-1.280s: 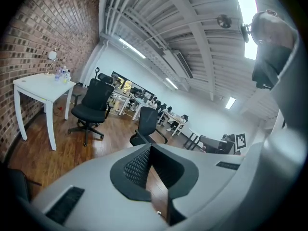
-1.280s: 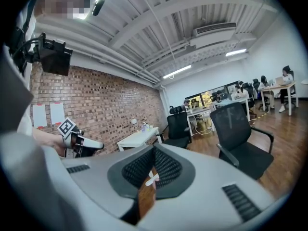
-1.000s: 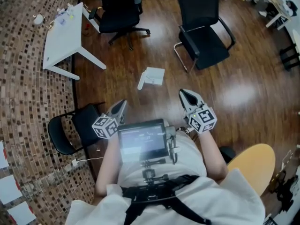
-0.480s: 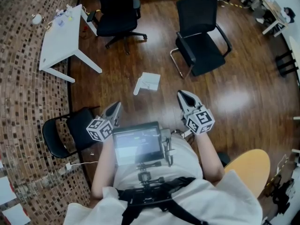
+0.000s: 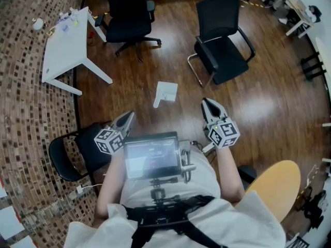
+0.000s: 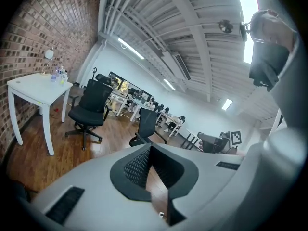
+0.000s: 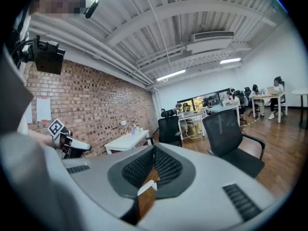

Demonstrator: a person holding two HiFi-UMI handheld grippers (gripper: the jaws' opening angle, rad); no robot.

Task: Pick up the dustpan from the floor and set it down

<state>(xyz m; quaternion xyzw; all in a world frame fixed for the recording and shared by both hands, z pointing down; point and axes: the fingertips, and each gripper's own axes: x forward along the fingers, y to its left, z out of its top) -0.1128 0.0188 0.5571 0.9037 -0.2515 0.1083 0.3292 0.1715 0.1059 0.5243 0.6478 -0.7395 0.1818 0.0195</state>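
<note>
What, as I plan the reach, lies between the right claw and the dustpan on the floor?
Only bare wooden floor; the head view shows nothing lying between the right claw and the dustpan.

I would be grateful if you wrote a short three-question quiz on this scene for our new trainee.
1. True or false: the dustpan lies on the floor, ahead of both grippers and touched by neither.
2. Pick one. The left gripper and the right gripper are: A) both shut with nothing between the fingers; B) both wide open; C) left open, right shut on the dustpan.
3. In a word: what colour is the table at the upper left of the head view?

Key: 1 true; 2 A; 3 white.
</note>
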